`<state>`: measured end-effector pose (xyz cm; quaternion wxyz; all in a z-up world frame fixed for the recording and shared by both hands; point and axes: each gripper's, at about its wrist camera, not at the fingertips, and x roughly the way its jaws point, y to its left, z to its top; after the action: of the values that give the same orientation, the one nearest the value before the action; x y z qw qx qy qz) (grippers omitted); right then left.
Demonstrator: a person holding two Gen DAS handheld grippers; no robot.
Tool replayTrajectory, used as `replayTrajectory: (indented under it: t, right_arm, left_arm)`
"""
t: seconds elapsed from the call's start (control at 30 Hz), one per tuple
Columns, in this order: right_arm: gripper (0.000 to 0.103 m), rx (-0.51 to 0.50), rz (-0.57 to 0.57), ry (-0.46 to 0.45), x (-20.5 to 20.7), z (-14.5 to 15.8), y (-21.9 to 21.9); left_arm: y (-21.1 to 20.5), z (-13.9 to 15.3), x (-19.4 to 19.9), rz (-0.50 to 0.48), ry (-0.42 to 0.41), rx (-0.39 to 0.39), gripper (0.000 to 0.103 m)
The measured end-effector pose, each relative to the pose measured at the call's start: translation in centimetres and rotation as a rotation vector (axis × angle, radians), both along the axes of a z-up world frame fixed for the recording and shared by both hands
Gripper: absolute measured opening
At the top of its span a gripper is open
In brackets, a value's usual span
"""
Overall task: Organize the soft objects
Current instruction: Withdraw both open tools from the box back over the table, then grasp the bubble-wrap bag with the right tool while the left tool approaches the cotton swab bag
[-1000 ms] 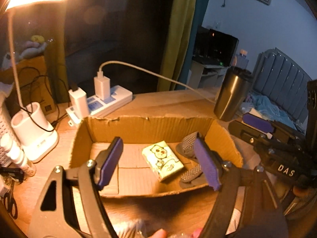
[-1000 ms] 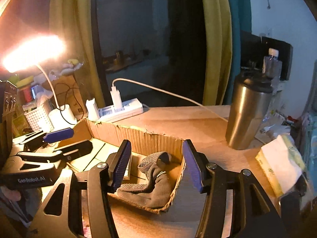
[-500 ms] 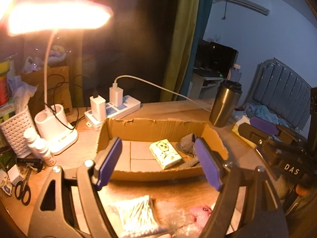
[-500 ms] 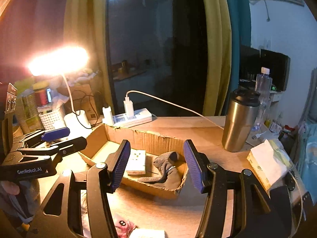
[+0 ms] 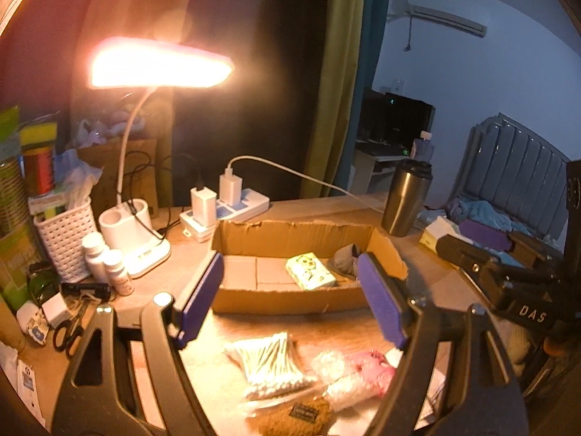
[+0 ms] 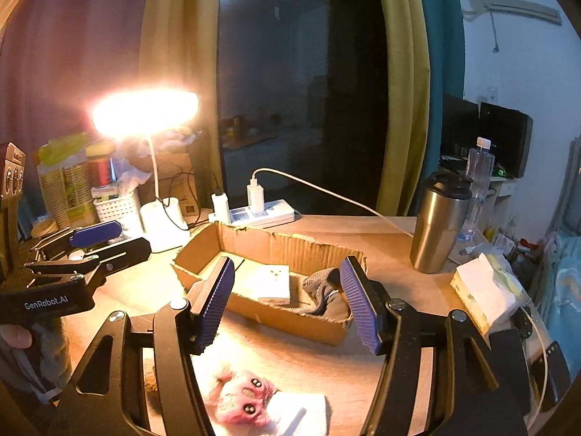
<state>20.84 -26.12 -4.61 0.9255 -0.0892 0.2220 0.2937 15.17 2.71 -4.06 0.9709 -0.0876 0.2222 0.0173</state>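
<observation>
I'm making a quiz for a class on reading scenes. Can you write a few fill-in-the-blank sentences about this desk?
1. The tissue pack and the grey glove lie inside the ____ box.
2. Both grippers are ____ and hold nothing.
3. The steel tumbler stands ____ the box.
4. The bag of cotton swabs lies on the ____.

Missing words: cardboard; open; outside; desk

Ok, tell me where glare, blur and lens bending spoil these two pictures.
Left wrist view: the lit white desk lamp blows out to a glaring patch with an orange haze; the clear bag of cotton swabs and the pink fluffy toy near the lens are soft. Right wrist view: the same lamp flares over the clutter behind it; the yellow-green curtain bows with the fisheye; the corners go black.
</observation>
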Motion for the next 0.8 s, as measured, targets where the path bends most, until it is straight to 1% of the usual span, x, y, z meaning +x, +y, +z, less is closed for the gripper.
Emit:
replayTrajectory:
  t: [0.2, 0.47, 0.8]
  right_arm:
    - [0.064, -0.018, 0.008, 0.015, -1.6, -0.9, 0.3]
    - [0.064, -0.049, 0.01, 0.037, -3.4, -2.4, 0.8]
    - [0.064, -0.075, 0.012, 0.093, -4.1, -4.9, 1.3]
  left_arm:
    - [0.8, -0.8, -2.6, 0.014, -0.002, -0.015, 0.077]
    - [1.3, -2.2, -4.9, 0.027, 0.003, -0.05, 0.077]
    - [1.5, -4.1, -5.9, 0.023, 0.029, -0.047, 0.077]
